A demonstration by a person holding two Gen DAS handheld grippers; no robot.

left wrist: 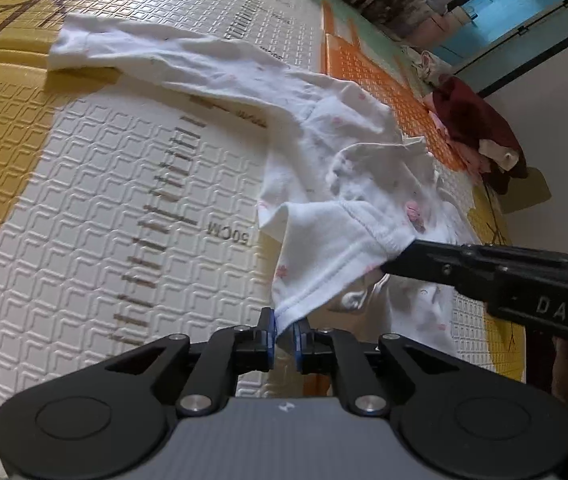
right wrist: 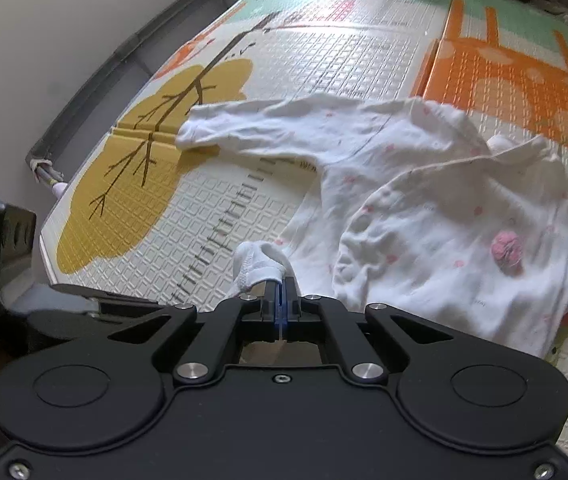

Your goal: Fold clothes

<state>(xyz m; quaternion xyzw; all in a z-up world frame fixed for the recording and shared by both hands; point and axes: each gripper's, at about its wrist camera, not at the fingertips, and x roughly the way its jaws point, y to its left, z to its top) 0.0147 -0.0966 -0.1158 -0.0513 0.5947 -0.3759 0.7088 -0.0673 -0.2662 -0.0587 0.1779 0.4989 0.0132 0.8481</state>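
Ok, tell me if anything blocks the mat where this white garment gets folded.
Nothing visible does. Both tools, left and right, pinch the white garment's hem; the mat beside it is bare. The clothes pile sits apart.

We read "50CM" upside down on the mat (left wrist: pixel 123 168), printed just beside its ruler ticks (left wrist: pixel 163 216), near the hem of the white garment (left wrist: pixel 324 184). We read "DAS" in pale letters on the black body of the right gripper (left wrist: pixel 394 259), at the right edge of the left wrist view. Other print along the mat's scale, farther off, was too small and blurred to read. In the right wrist view we read nothing.
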